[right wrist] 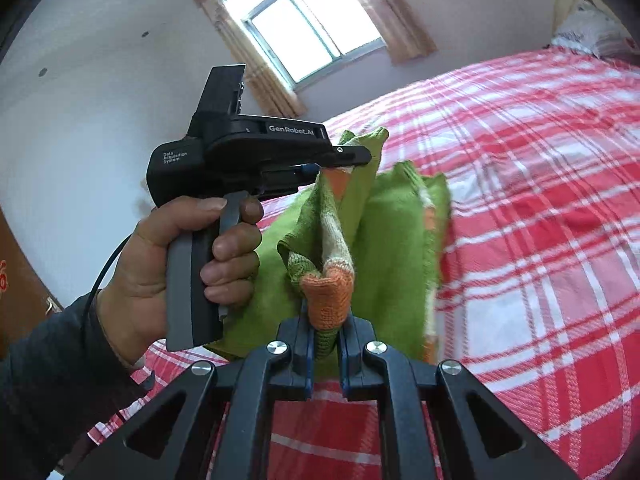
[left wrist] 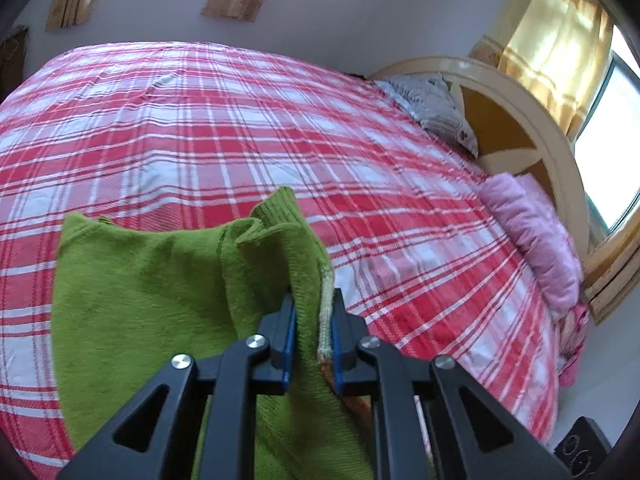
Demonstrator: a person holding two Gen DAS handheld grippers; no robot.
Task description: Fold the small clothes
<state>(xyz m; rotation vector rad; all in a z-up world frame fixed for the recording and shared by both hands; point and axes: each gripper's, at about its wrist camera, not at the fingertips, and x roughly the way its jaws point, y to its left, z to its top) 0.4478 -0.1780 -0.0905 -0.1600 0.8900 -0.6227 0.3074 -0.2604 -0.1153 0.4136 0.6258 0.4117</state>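
A small green knitted garment (left wrist: 152, 280) with cream and orange trim hangs in the air above the bed, held by both grippers. My left gripper (left wrist: 313, 312) is shut on its green edge beside the cream trim. It also shows in the right wrist view (right wrist: 348, 160), held in a hand, pinching the garment's upper corner. My right gripper (right wrist: 326, 332) is shut on the orange and green knitted part of the garment (right wrist: 396, 248). The cloth droops between the two grips and its lower part is hidden behind the fingers.
A bed with a red and white plaid cover (left wrist: 240, 128) fills the space below. A grey patterned pillow (left wrist: 436, 108) and a pink rolled blanket (left wrist: 536, 236) lie by the curved headboard (left wrist: 516, 120). Curtained windows (right wrist: 312, 24) are in the walls.
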